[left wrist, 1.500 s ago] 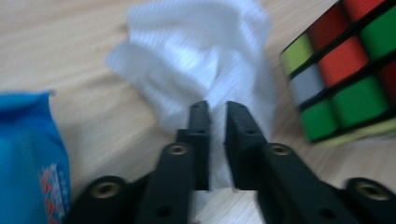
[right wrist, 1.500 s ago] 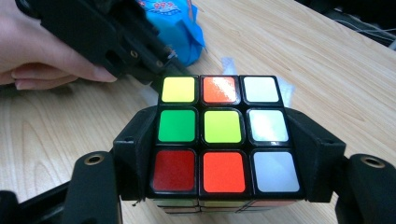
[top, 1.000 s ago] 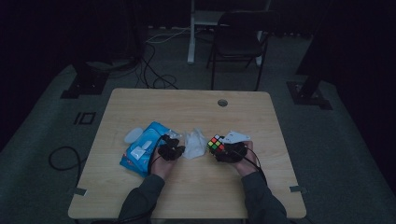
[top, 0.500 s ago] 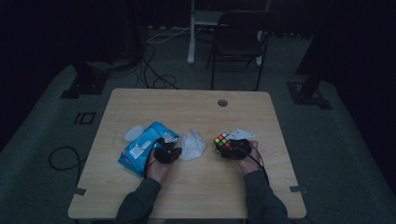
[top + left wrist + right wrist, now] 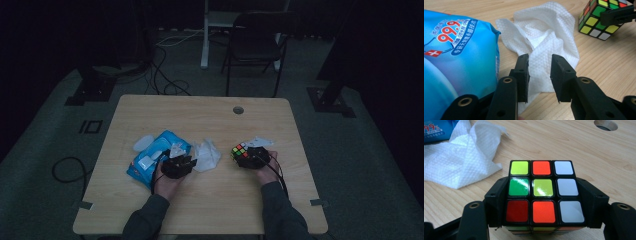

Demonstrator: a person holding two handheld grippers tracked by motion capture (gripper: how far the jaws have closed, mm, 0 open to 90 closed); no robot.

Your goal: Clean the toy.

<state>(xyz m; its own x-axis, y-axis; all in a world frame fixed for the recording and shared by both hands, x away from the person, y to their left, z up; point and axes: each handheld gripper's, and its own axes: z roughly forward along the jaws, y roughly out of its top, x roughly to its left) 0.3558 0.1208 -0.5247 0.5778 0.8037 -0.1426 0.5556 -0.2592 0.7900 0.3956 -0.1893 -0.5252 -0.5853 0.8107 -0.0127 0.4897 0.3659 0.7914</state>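
A crumpled white wipe [image 5: 207,155] [image 5: 544,32] lies on the wooden table [image 5: 200,115] between my hands. My left gripper [image 5: 189,161] [image 5: 539,58] is open. Its jaws have just been opening, and the wipe's near edge lies in the gap without being pinched. To its left lies a blue pack of wet wipes [image 5: 150,162] [image 5: 456,50]. My right gripper [image 5: 246,156] [image 5: 544,185] is shut on a Rubik's cube [image 5: 240,153] [image 5: 542,192], one jaw on each side, with the cube resting low on the table. The cube [image 5: 599,20] is also in the left gripper view.
A small white object [image 5: 143,142] lies just beyond the pack. A round cable hole [image 5: 238,109] [image 5: 605,124] sits near the table's far edge. A dark chair [image 5: 255,45] and cables stand on the floor beyond the table.
The left gripper's jaws have parted and let go of the wipe, and that hand has drawn back slightly. The right hand has shifted a little to the right with the cube.
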